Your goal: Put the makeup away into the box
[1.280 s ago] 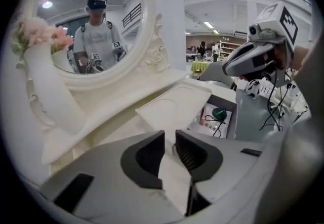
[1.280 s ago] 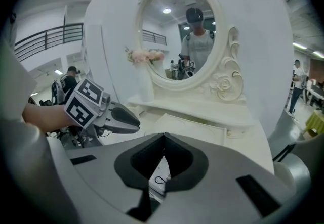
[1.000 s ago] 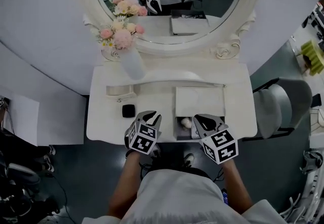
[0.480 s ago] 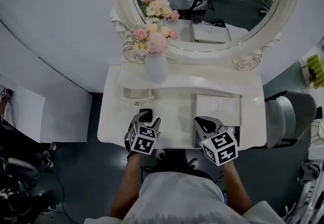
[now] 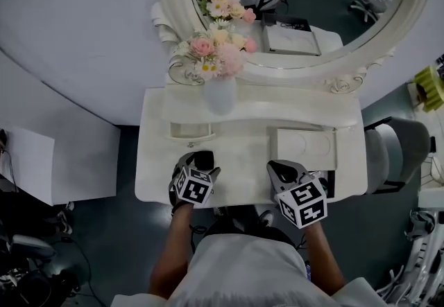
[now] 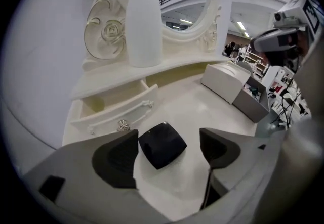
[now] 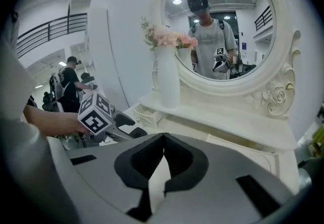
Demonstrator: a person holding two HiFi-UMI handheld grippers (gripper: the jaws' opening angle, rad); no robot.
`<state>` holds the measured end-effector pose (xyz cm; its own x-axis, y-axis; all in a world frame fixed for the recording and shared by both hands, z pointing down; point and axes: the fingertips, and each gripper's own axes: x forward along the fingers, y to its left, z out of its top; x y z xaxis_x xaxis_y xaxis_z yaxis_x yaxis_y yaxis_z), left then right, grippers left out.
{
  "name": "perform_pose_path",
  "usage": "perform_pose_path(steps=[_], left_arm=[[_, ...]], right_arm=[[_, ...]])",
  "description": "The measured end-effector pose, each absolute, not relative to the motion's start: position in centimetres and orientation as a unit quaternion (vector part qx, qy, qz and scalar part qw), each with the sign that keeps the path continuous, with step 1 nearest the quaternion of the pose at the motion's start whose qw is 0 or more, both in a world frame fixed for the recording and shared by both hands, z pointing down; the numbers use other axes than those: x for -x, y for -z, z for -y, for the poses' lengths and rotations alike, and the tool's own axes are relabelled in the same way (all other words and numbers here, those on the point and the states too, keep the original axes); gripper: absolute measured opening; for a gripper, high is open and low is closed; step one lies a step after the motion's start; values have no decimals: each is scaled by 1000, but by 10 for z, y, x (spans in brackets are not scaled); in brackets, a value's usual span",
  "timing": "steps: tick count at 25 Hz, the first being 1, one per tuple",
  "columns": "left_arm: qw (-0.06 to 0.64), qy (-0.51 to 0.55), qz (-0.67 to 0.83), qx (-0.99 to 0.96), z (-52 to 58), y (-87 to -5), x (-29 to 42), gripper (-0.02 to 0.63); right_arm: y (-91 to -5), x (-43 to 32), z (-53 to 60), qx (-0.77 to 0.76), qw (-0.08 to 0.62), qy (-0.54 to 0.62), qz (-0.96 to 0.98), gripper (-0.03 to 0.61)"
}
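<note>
On head view, left gripper (image 5: 199,162) hangs over black compact (image 5: 205,157) at dresser's (image 5: 243,160) 7 o'clock, box (image 5: 305,141) at 4 o'clock. Left gripper view: jaws wide, just been opening, compact between them, untouched. Right gripper view: right gripper (image 7: 163,154) closed, empty. Compact not yet boxed.

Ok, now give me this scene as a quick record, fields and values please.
surface: white vanity table
target: black compact, lying flat on table
left gripper: jaws just opened wide, compact between them, not gripped
right gripper: shut, empty
box: right of compact
drawer: open
</note>
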<state>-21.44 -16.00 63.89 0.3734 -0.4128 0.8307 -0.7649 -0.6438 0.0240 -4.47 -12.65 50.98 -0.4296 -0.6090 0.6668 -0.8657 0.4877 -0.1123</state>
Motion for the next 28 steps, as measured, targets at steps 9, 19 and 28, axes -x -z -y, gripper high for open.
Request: perform_pose_path(steps=[9, 19, 28], left_arm=[[210, -456, 317, -805, 164, -672, 221, 436], [224, -464, 282, -809, 166, -685, 220, 436], [217, -471, 294, -803, 166, -685, 223, 408]], right_arm=[[-522, 55, 129, -470, 293, -244, 796, 2], [-531, 61, 132, -472, 304, -251, 788, 2], [-531, 52, 126, -476, 295, -254, 789, 2]])
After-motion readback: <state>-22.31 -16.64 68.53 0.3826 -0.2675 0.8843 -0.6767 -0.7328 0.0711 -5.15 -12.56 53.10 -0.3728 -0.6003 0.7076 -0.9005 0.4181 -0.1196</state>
